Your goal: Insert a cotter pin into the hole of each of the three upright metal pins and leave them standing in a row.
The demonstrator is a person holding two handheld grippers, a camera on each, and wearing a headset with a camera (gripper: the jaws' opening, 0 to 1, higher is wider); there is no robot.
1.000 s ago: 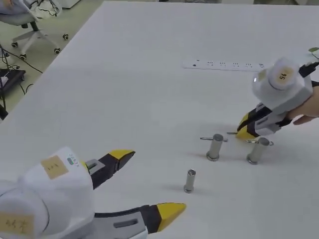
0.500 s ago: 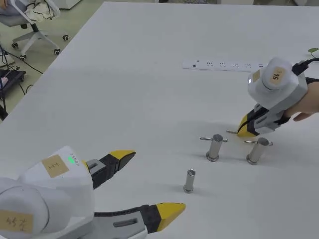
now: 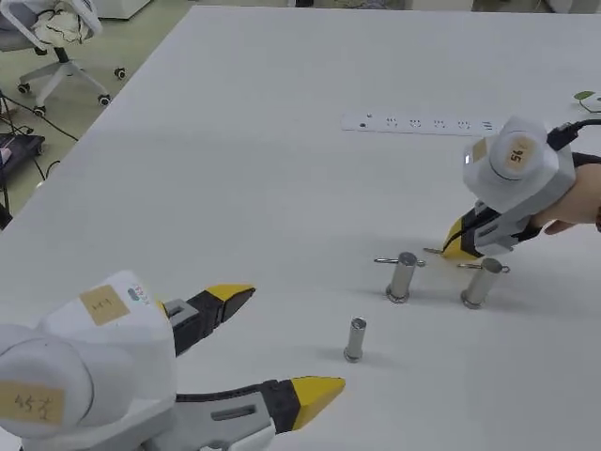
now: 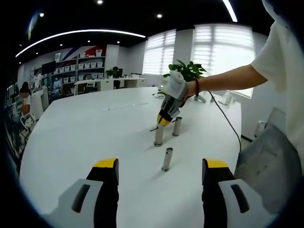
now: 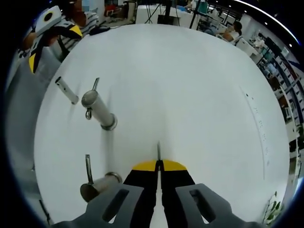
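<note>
Pinching a cotter pin (image 5: 158,151) between tightly closed jaws, the right gripper (image 3: 453,249) was beyond the bare metal pin (image 3: 355,339), just past two pinned metal pins (image 3: 402,277); the left gripper (image 3: 277,343) gaped wide, empty, near that bare pin.

a round tan sticker (image 3: 517,155) on top of the right gripper (image 3: 453,250) carries two handwritten digits, seemingly "56". two tan stickers (image 3: 104,305) on the left gripper (image 3: 291,338) bear handwriting too blurred to read.
</note>
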